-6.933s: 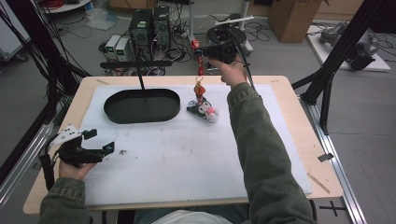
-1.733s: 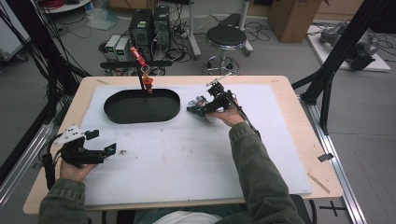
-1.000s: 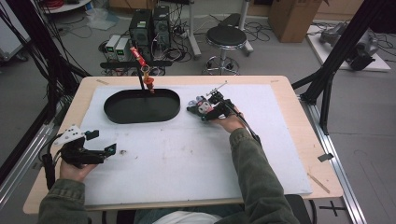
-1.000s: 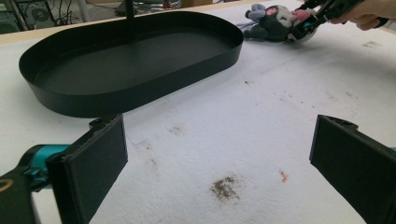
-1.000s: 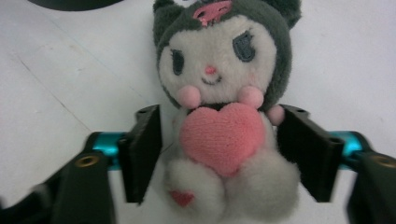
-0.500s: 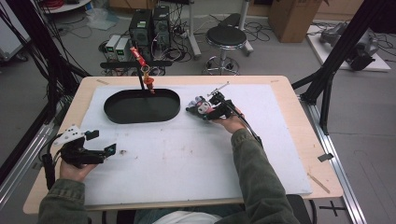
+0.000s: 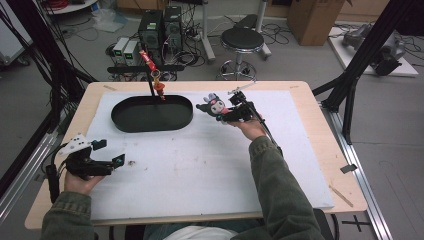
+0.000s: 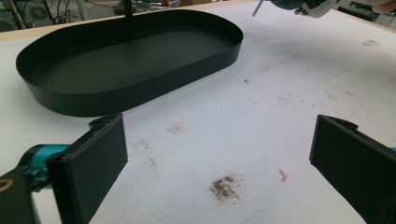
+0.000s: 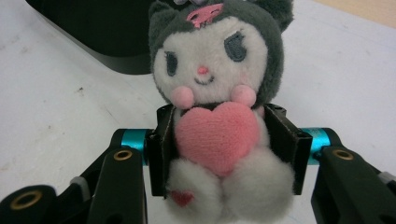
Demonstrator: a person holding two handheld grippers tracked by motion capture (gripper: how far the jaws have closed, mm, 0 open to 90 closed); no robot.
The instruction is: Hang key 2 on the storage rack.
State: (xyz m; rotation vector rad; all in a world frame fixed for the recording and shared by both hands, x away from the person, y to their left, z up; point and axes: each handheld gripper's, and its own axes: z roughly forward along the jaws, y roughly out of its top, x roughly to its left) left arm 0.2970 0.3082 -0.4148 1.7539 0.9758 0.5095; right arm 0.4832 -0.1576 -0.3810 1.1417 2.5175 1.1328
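Pinching the plush toy (image 9: 216, 116) across its soft middle, the right gripper (image 7: 239, 111) has just been closing its jaws on it, one pad at each flank with the pink heart facing the right gripper view. That waist hold looks deliberate: it is the narrowest part, so the big head stays free and the toy sits upright rather than flopping. In the high view the toy (image 7: 214, 106) is carried just right of the black oval tray (image 7: 129, 120), apparently lifted off the white mat (image 7: 210, 165), well placed for a short move over the tray's low rim. A stand with a red charm (image 7: 148, 61) rises from the tray's far edge. The left gripper (image 7: 102, 158) rests near the table's front left corner, jaws spread wide and empty, parked clear of the work.
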